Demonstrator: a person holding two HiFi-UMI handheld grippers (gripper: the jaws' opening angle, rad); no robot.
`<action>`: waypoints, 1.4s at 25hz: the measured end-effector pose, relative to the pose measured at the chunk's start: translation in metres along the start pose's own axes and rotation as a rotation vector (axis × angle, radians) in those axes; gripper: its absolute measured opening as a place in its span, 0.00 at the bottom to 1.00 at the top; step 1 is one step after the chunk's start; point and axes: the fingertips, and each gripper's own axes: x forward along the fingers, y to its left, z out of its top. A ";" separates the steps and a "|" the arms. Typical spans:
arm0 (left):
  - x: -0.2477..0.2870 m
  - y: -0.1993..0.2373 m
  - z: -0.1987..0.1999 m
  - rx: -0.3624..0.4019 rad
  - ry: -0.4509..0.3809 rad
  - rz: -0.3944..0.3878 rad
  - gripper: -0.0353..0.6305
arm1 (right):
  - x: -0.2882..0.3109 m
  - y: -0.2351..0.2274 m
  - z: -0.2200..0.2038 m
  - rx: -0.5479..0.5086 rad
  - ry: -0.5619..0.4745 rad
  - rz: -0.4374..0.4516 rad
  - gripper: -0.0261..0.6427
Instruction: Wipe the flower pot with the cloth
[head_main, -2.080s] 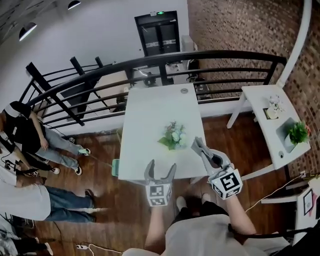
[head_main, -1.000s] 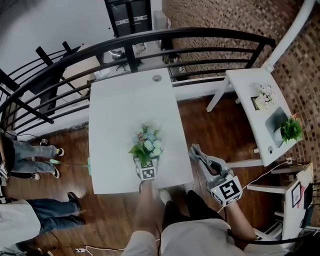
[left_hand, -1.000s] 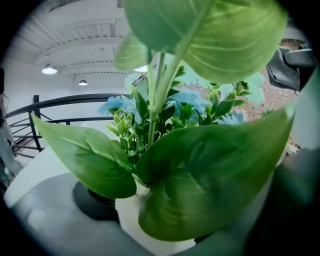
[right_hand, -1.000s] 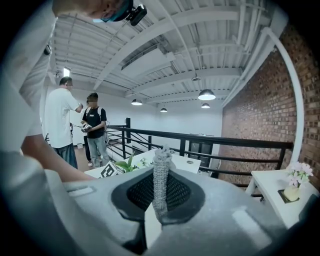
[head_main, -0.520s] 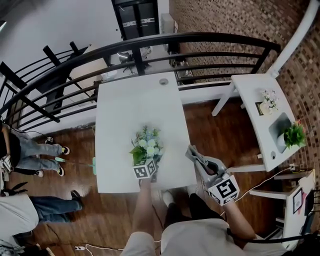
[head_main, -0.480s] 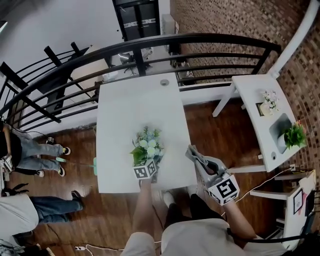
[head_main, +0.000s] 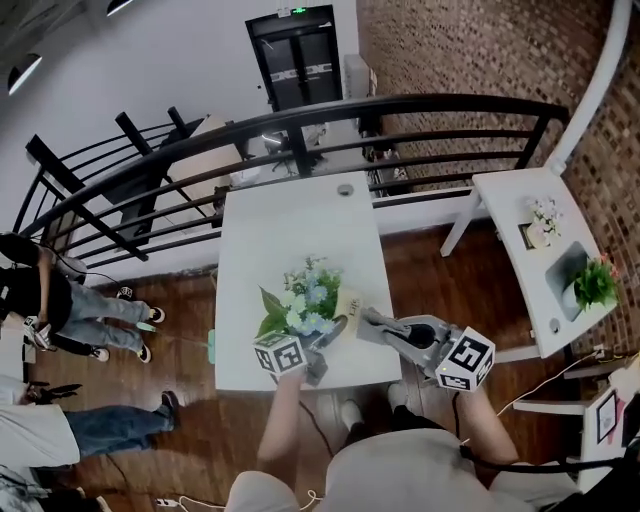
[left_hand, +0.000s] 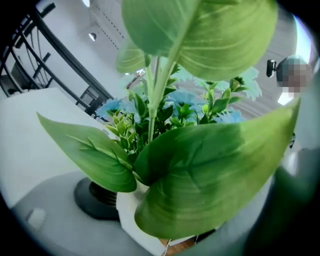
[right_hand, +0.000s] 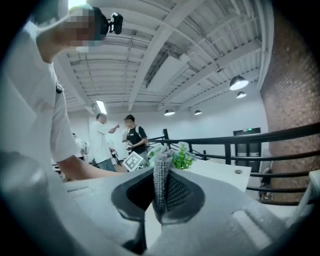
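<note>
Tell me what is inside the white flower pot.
Green leaves and pale blue flowers rise out of the flower pot. The broad leaves cover its mouth, so any soil or filling inside cannot be seen.

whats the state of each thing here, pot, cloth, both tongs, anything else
flower pot: gripped, tilted, held up over the near edge of the table
left tongs: shut on the flower pot
cloth: pinched upright, apart from the flower pot
right tongs: shut on the cloth
double door: looks shut
</note>
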 end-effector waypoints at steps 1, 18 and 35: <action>-0.002 -0.015 0.007 0.010 -0.002 -0.039 0.80 | 0.000 0.007 0.005 -0.031 0.016 0.045 0.04; -0.015 -0.128 0.008 0.221 0.128 -0.312 0.80 | 0.010 -0.007 0.032 -0.216 0.135 -0.021 0.04; -0.032 -0.171 0.022 -0.023 -0.098 -0.545 0.78 | -0.009 -0.039 0.030 0.125 -0.018 0.048 0.04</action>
